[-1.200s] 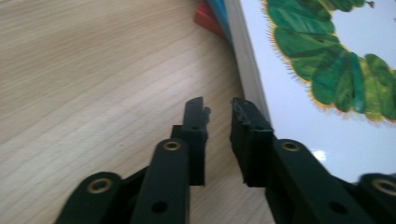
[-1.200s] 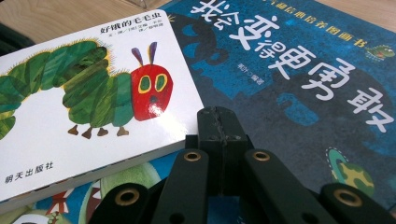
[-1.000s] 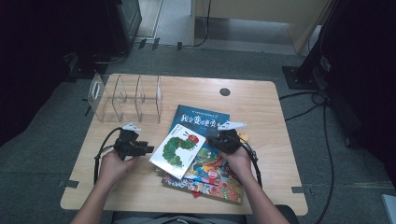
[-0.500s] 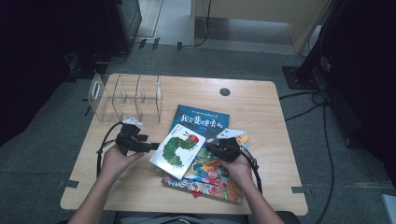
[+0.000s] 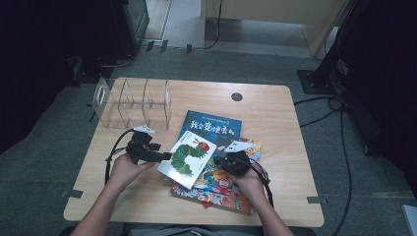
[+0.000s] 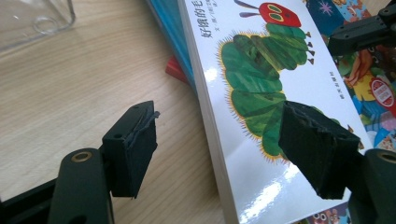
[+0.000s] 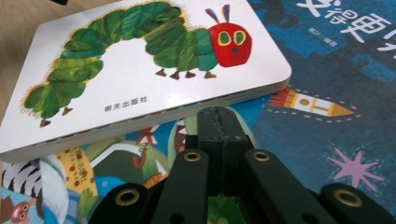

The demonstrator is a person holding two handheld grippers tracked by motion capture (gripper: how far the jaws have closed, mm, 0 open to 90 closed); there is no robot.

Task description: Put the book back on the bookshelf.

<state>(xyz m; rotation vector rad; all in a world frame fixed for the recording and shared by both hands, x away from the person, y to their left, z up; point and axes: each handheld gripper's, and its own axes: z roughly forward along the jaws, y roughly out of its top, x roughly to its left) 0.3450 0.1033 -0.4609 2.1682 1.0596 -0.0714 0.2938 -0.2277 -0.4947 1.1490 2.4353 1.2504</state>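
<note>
1. Caterpillar board book (image 6: 261, 88): white cover, green caterpillar with a red head. It lies tilted on a pile of picture books, its spine edge between the left jaws and its far long edge just ahead of the right jaws' tips.
2. Left gripper (image 6: 233, 154): jaws spread wide, having just been opening; one jaw stands over the bare table beside the spine, the other over the cover. No pad presses on the book.
3. Right gripper (image 7: 219, 123): jaws pressed together with nothing between them, tips at or just under the board book's raised edge; contact cannot be told.
4. Blue picture book (image 7: 345, 60): beneath the board book, beyond and beside the right jaws.
5. Colourful picture book (image 5: 216, 189): lowest in the pile, under the right hand (image 5: 246, 179).
6. Clear acrylic divider rack (image 5: 133, 101): well beyond the left gripper, its compartments holding nothing.
7. Wooden table (image 5: 275, 113).
8. Progress, as judged: the board book is propped but not gripped; every book remains outside the rack, so gripping, lifting and slotting are all left.
</note>
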